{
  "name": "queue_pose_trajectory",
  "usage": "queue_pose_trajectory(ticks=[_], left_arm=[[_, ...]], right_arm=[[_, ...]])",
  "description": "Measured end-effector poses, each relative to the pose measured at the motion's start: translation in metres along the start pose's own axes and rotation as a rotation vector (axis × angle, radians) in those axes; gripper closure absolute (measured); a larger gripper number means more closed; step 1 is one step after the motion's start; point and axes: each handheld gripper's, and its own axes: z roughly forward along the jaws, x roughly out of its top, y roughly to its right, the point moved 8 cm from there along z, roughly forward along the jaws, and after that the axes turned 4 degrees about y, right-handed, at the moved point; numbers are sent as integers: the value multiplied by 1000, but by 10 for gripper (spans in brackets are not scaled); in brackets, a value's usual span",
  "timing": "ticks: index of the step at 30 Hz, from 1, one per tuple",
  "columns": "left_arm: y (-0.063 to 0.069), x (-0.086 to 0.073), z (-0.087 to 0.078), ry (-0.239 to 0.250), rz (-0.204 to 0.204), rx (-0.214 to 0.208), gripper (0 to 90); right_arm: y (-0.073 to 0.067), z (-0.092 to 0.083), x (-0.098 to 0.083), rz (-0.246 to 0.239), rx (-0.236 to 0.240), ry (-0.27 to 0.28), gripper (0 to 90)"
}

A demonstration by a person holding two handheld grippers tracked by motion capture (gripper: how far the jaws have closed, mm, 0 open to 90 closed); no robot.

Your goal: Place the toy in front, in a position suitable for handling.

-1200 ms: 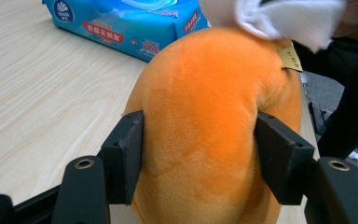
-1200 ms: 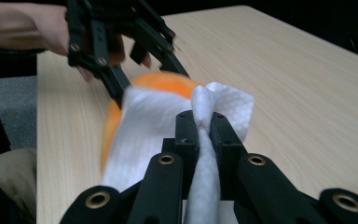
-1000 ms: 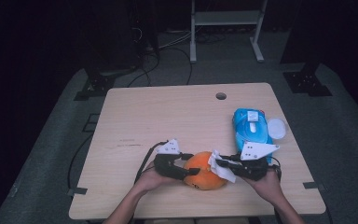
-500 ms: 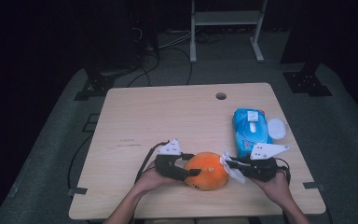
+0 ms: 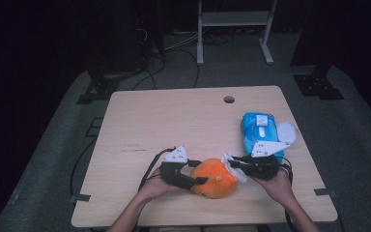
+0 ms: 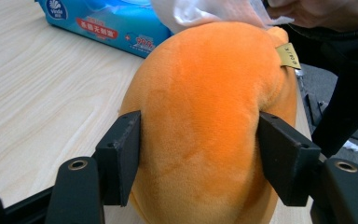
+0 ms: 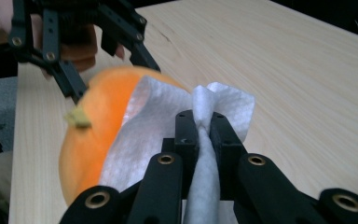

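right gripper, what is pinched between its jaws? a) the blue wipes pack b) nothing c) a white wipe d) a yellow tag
c: in the right gripper view the right gripper has its jaws shut on a bunched white wipe, which lies against the orange plush toy; the blue wipes pack lies apart on the table.

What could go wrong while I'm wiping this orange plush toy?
The left gripper has just been opening its jaws around the round orange plush toy, so it may roll away under the wiping. The right gripper pinches the thin white wipe by a narrow fold, which could slip out.
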Motion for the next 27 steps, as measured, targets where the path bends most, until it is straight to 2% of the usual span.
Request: queue_pose_trajectory(ticks=[5,10,13,16,19,21,23,27], left_arm=[[2,2,2,4,4,-2,344],[4,5,5,4,14,3,336],[6,6,6,-2,30,5,335],[7,7,6,-3,32,5,331],[8,6,5,-6,32,3,323],[7,5,4,-11,31,-4,309],[7,5,4,-16,15,-6,262],[7,4,6,-30,-50,-29,130]], right_arm=[[-2,-12,-13,29,-2,-8,827],[-8,-13,-4,9,5,5,827],[-17,-5,13,-22,32,35,827],[-23,6,23,-64,50,27,826],[-27,14,27,-88,59,17,826],[-28,16,25,-84,67,11,826],[-29,16,21,-70,75,7,827],[-32,14,13,-53,89,9,828]])
